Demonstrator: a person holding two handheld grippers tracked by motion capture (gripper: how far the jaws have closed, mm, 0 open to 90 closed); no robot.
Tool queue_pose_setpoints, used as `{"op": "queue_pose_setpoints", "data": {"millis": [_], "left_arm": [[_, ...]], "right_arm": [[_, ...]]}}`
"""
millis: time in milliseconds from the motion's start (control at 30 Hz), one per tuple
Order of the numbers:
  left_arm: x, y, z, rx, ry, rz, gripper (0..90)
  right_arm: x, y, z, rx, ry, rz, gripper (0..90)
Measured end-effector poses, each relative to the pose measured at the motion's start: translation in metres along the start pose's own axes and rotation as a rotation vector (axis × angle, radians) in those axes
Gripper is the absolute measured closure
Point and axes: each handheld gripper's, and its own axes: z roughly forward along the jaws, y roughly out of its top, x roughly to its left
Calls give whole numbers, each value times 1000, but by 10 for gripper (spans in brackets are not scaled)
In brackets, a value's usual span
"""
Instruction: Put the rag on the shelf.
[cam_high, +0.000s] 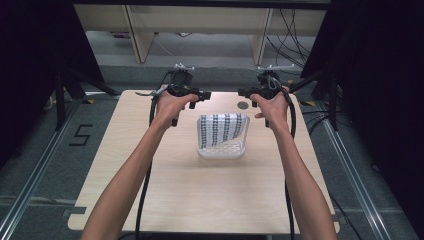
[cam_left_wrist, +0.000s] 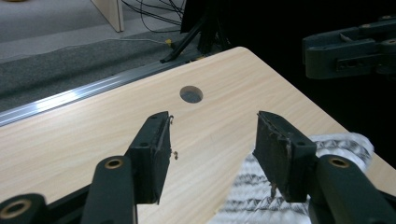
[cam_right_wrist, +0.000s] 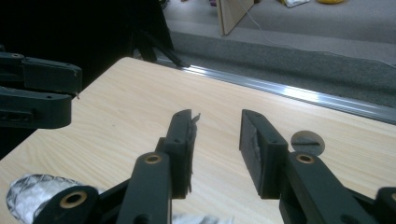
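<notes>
Beneath both claws, patterned cloth (cam_high: 223, 129)

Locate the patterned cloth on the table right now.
In the high view the patterned cloth drapes over a clear tray at the table's centre, just below and between the left gripper and right gripper.

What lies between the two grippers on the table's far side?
In the high view, bare wood separates the left gripper from the right gripper; the round hole and patterned cloth sit just nearer the person.
</notes>
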Motion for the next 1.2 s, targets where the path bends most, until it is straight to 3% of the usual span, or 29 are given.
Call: {"op": "queue_pose_setpoints", "data": {"millis": [33,133,333,633,667,767,933,967,1200], "left_arm": [[0,-1,-2,1,0,3,443],[0,-3,-5,3,-5,0,425],[-2,-10,-18,15,-47,-6,414],[-6,-18,-30,-3,-50,2,381],[-7,-19,-30,-10,-48,-5,380],[-8,-21,-34,-3,-49,16,376],[-12,-27,-38,-6,-46,16,342],[-11,-28,-40,5,-45,40,342],[-16,-36,-48,-17,-59,33,316]], "right_arm": [[-1,0,0,-3,8,-21,649],[3,-1,-4,2,12,-7,640],[12,-2,-11,8,16,-49,591],[15,-7,-19,4,34,-77,543],[17,-8,-22,5,36,-57,537],[18,-10,-26,-3,43,-63,516],[21,-14,-35,-12,52,-84,483],[22,-15,-36,-20,54,-86,480],[30,-24,-46,-26,82,-126,458]]}}
